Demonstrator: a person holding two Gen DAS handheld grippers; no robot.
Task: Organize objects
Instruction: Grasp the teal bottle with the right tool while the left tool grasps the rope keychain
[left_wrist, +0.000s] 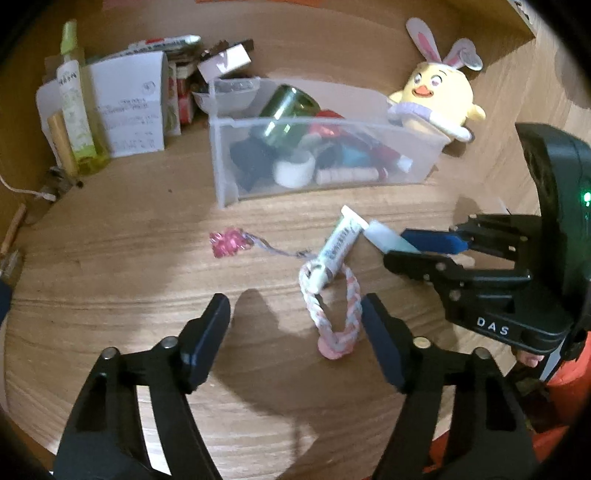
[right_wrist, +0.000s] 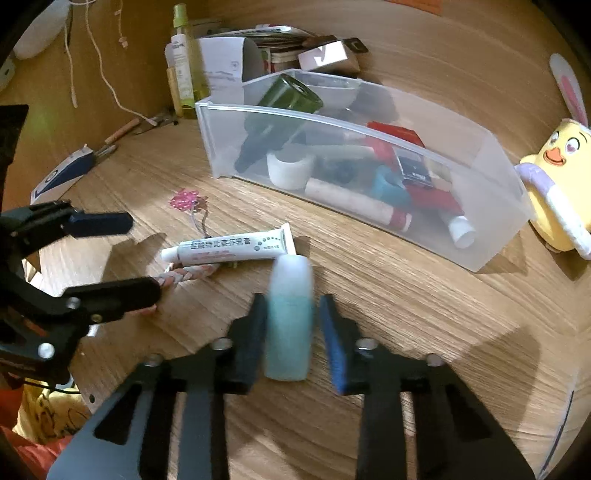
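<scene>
Right gripper (right_wrist: 290, 332) is clamping the teal bottle (right_wrist: 289, 317); left gripper (left_wrist: 295, 332), unclenched, is straddling the braided loop (left_wrist: 334, 314).

We angle both black 2-finger grippers down; our left gripper (left_wrist: 295, 325) stands spread, its jaws straddling nothing gripped; our right gripper (right_wrist: 291, 325) has its blue-padded jaws nearly closed.

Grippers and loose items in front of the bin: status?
Right gripper around small teal bottle. Left gripper open, straddling braided loop. White tube lies across loop. Clear bin unobstructed.
</scene>
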